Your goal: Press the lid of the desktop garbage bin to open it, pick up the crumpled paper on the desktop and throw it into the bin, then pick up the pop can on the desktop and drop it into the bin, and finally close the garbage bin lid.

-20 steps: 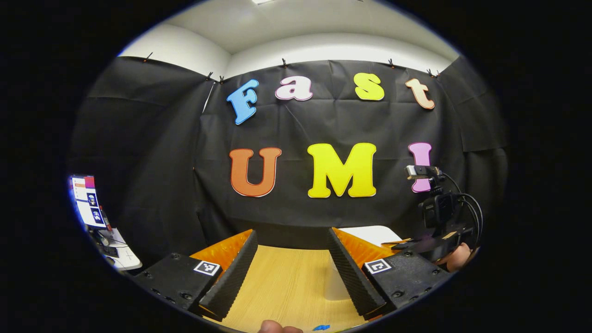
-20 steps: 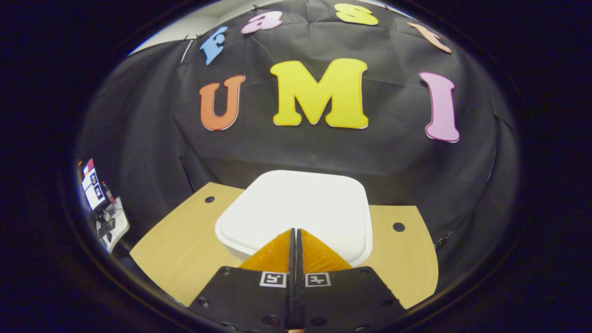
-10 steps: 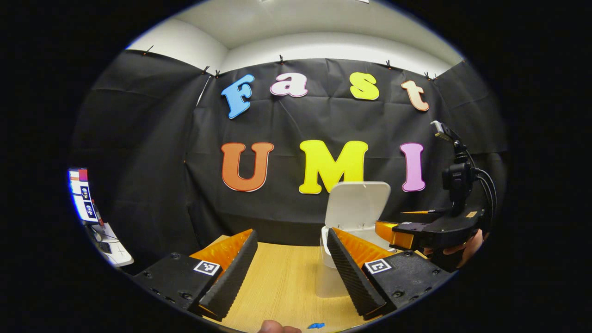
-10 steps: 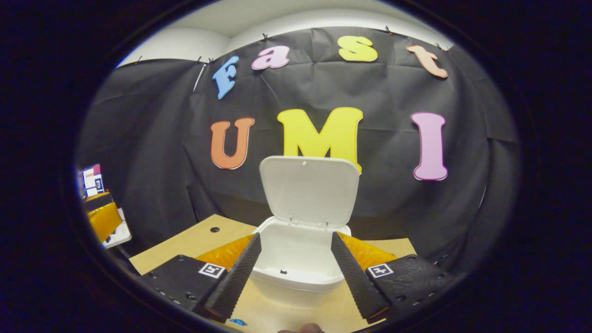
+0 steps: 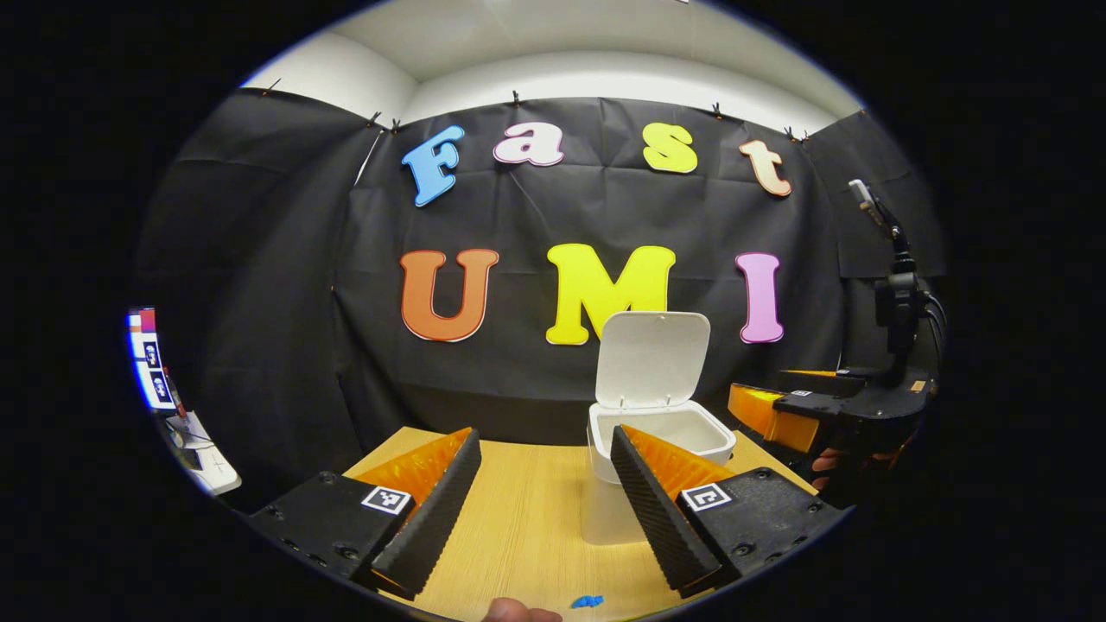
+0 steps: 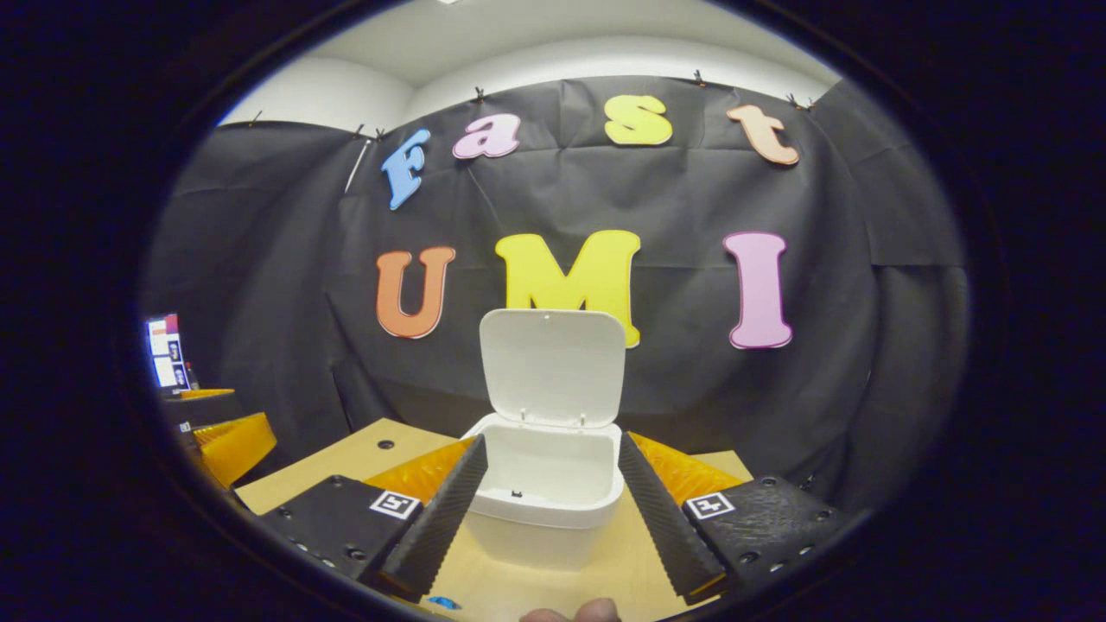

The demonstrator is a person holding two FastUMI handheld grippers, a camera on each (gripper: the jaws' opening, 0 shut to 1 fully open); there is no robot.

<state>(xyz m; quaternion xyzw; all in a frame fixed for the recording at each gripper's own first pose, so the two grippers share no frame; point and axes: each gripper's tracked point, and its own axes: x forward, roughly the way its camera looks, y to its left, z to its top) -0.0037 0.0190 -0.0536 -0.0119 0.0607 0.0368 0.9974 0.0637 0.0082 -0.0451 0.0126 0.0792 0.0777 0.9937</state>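
Now, nearest first: right gripper (image 6: pixel 553 505) jaws wide apart, nothing between the pads, aimed square at the bin (image 6: pixel 546 505). Reads as parked clear of the mouth with fingers spread ready for the first pick. Bin just ahead of the fingertips, framed between them, standing on the desktop (image 6: pixel 346 458). Lid (image 6: pixel 551 368) upright behind the opening, hinged at the far rim, so step one looks done and the mouth is free for drops from above or from the front. Inside of the bin looks empty as far as visible.

Left gripper (image 5: pixel 543 501) jaws also spread, empty, held low over the bare wood. Bin ahead and off toward its right finger (image 5: pixel 661 510), partly hidden by it. Small blue scrap (image 5: pixel 587 600) close under the jaws; can't tell what it is. Beyond that finger, the other gripper and the hand holding it, level with the bin rim.

Crumpled paper and pop can not located; likely nearer than the jaws. Next move probably a pull-back and tilt down to find the paper. Monitor (image 5: pixel 147 358) far off to the left.
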